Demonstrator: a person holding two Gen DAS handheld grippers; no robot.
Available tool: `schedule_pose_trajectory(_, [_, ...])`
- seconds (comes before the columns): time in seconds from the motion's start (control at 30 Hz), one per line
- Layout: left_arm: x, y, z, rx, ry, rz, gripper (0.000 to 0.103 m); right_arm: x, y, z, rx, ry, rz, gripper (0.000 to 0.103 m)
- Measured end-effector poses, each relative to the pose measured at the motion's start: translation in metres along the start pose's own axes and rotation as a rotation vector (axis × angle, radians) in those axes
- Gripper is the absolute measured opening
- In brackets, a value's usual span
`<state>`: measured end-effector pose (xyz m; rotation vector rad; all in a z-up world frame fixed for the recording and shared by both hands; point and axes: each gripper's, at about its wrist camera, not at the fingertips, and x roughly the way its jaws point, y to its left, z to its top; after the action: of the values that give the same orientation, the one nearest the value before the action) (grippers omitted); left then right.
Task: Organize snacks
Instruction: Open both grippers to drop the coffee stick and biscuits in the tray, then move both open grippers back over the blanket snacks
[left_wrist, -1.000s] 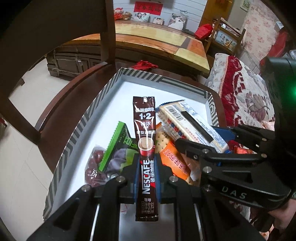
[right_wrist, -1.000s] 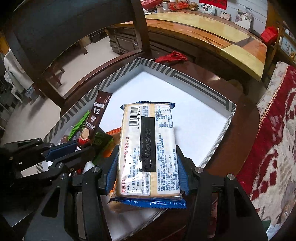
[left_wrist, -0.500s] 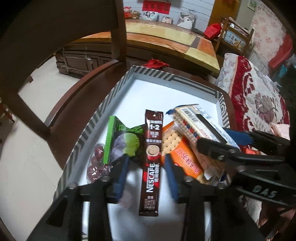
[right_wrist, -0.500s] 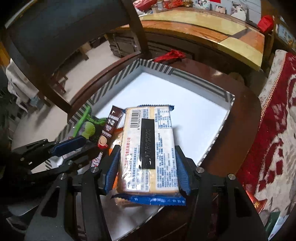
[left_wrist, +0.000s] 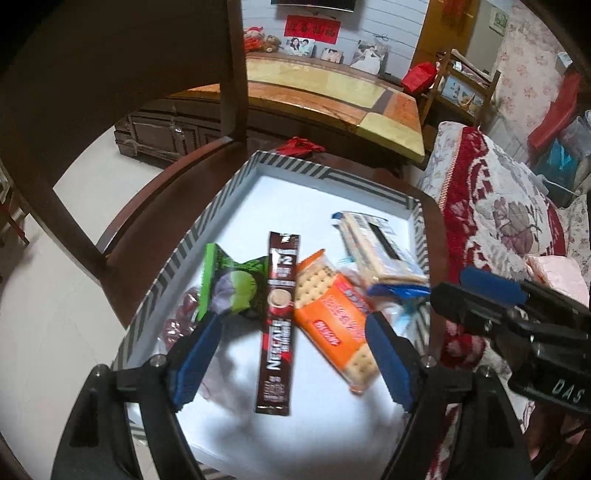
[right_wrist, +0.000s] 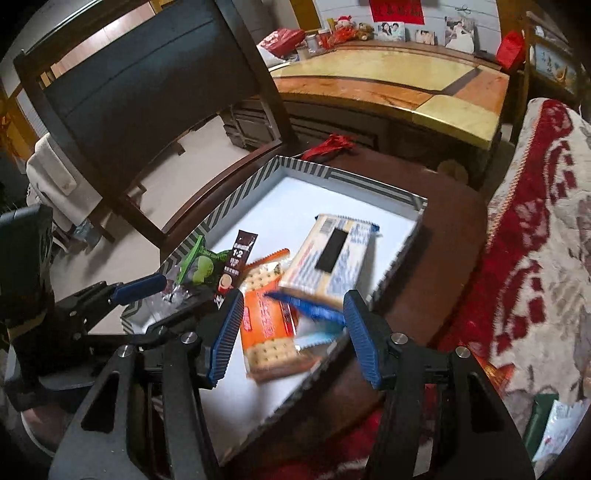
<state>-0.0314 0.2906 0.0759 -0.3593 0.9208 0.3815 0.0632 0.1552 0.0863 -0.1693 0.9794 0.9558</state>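
**Both tongs empty over the snack box**

Left wrist view: the left gripper (left_wrist: 291, 354) is opening, pads clear of the coffee stick (left_wrist: 277, 328) lying flat between them in the striped box (left_wrist: 295, 168) (set down, I'd judge).

Right wrist view: the right gripper (right_wrist: 291, 334) stands open; the cracker pack (right_wrist: 334, 260), blurred, seemingly loose, lies at twelve o'clock beyond its tips.

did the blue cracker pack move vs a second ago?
Yes. The blue cracker pack has left the right tongs and now lies in the striped tray, leaning on the orange cracker pack.
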Motion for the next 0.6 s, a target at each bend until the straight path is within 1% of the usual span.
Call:
schedule_pose_trajectory(0.13, [-0.007, -0.015, -0.003, 0.026, -0.014, -0.001, 0.083, -0.013, -0.007, -0.012, 0.016, -0.018, -0.018, 0.056])
schedule_pose_trajectory(0.37, [-0.017, -0.046, -0.01, 0.068, -0.017, -0.032, 0.084, -0.044, -0.028, -0.04, 0.066, -0.052, -0.047, 0.056])
schedule_pose_trajectory(0.53, [-0.02, -0.072, -0.017, 0.102, -0.009, -0.058, 0.084, -0.066, -0.048, -0.062, 0.085, -0.064, -0.106, 0.056])
schedule_pose_trajectory(0.6, [-0.02, -0.082, -0.02, 0.119, -0.001, -0.069, 0.084, -0.074, -0.056, -0.07, 0.106, -0.07, -0.114, 0.056])
